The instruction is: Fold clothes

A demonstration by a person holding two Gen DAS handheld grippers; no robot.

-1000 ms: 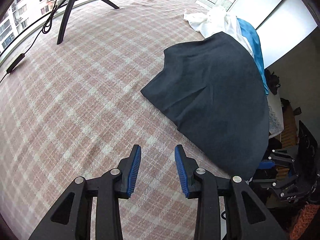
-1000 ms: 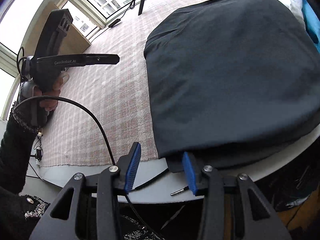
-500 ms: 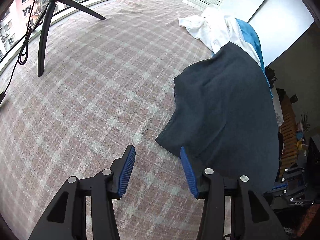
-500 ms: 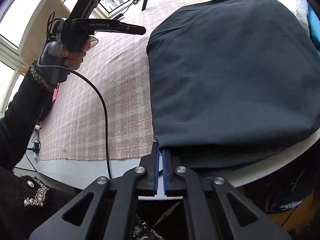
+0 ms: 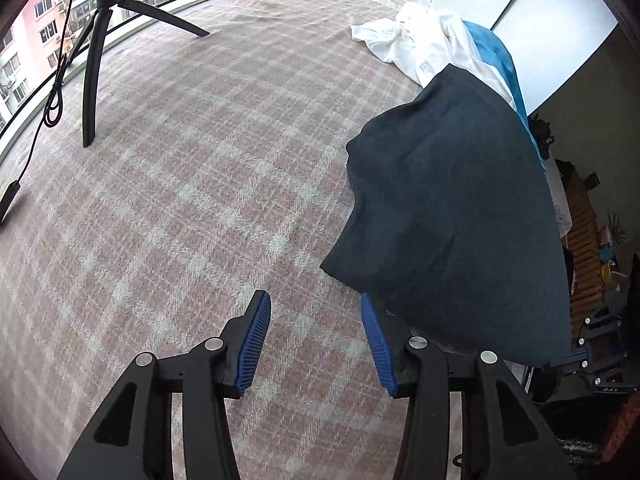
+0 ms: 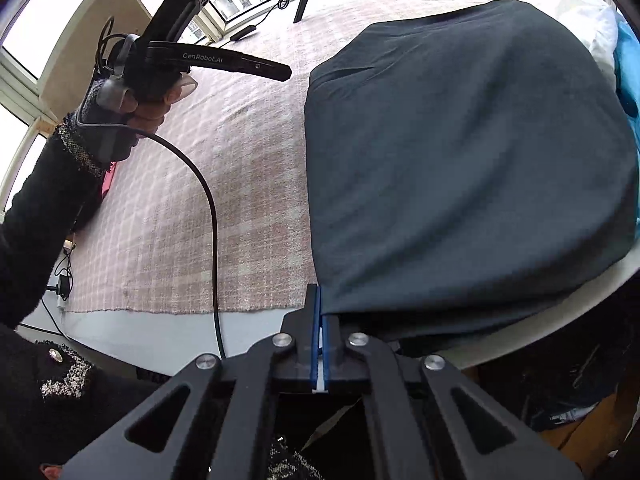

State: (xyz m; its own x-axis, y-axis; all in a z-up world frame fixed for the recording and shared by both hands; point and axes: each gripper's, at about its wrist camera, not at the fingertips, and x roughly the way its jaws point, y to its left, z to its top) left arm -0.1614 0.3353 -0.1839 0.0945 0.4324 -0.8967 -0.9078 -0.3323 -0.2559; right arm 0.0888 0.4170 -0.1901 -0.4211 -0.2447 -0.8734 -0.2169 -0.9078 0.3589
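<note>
The right tongs (image 6: 320, 320) are clenched on the near corner of a dark grey garment (image 6: 460, 168), whose hem edge is pinched between the blue pads (image 6: 316, 332). The garment is spread ahead and to the right of the right tongs over a pink plaid cloth (image 6: 248, 184) covering the surface (image 6: 132, 336), with its near hem draped over the surface edge. The left tongs (image 5: 316, 332) are released, with a wide gap between the blue pads (image 5: 254, 344). The garment's left corner (image 5: 344, 268) lies just ahead of the right-hand pad. Beyond the garment, a white garment (image 5: 416, 44) and a blue cloth (image 5: 496, 56) are piled. Far ahead and to the left of the left tongs, a black tripod (image 5: 96, 60) stands on the plaid cloth.
</note>
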